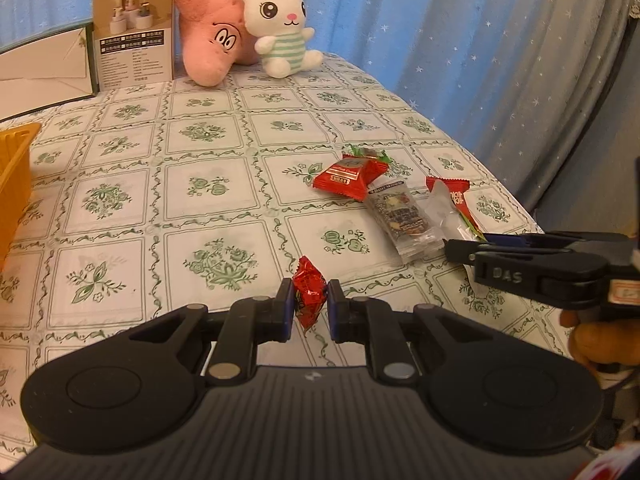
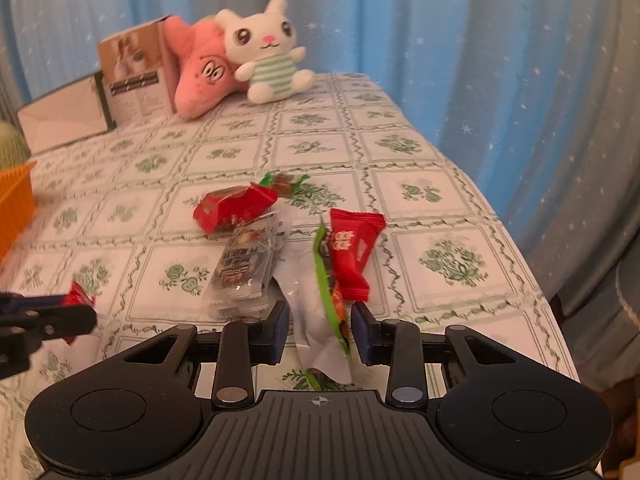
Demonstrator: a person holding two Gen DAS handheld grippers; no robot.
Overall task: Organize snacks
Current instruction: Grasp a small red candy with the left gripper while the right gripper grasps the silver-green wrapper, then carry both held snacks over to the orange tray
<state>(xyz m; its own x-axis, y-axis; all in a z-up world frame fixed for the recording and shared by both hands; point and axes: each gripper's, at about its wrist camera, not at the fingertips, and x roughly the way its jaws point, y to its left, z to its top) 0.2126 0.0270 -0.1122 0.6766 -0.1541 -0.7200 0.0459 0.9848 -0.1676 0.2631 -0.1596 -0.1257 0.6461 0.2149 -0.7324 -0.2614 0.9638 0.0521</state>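
Above the tablecloth (image 1: 208,200), my left gripper (image 1: 310,306) pinches a red candy (image 1: 308,294); my right gripper (image 2: 320,330) straddles a green-edged packet (image 2: 326,320), jaws apart.

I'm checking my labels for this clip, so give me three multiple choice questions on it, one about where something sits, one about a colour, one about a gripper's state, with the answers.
1. Where is the white bunny plush?
A. at the table's far end, beside the pink plush
B. inside the orange basket
C. between the left gripper's pads

2. What colour is the small wrapped snack in the left gripper?
A. blue
B. red
C. yellow

3. What is the right gripper doing?
A. gripping the bunny
B. gripping the basket
C. open around a white and green packet

Answers: 1 A, it sits against the pink plush near the curtain; 2 B, red foil shows between the pads; 3 C, gaps show on both sides of the packet.
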